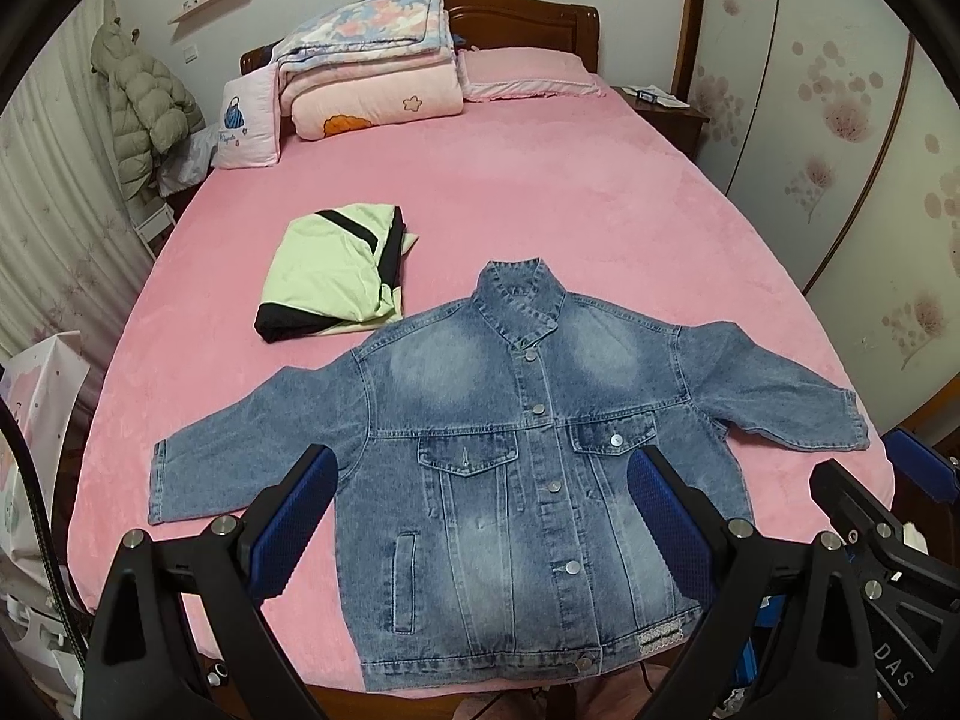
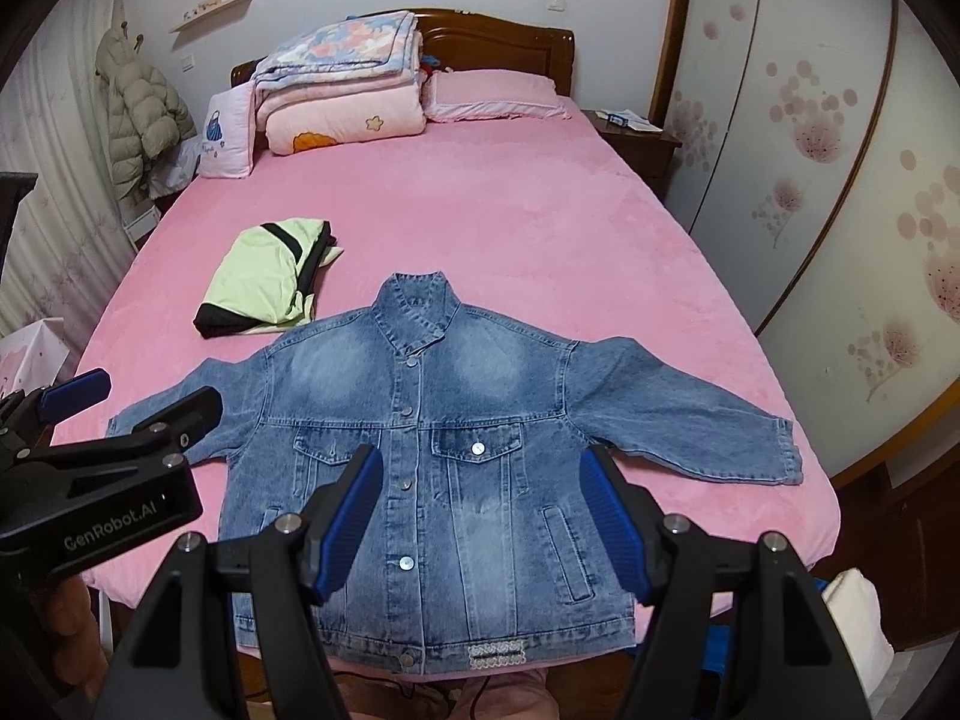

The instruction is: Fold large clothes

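A blue denim jacket [image 1: 510, 462] lies flat and buttoned on the pink bed [image 1: 510, 192], front up, collar away from me, both sleeves spread out. It also shows in the right wrist view [image 2: 444, 456]. My left gripper [image 1: 480, 474] is open and empty, held above the jacket's lower half. My right gripper [image 2: 480, 480] is open and empty above the jacket's lower right half. The left gripper [image 2: 126, 396] also shows at the left of the right wrist view, over the left sleeve. The right gripper [image 1: 864, 480] shows at the right edge of the left wrist view.
A folded light-green and black garment [image 1: 336, 270] lies on the bed left of the collar. Stacked quilts [image 1: 366, 72] and pillows [image 1: 522, 72] sit at the headboard. A nightstand [image 1: 666, 108] and wardrobe [image 1: 840, 120] stand on the right. A coat [image 1: 144, 114] hangs at left.
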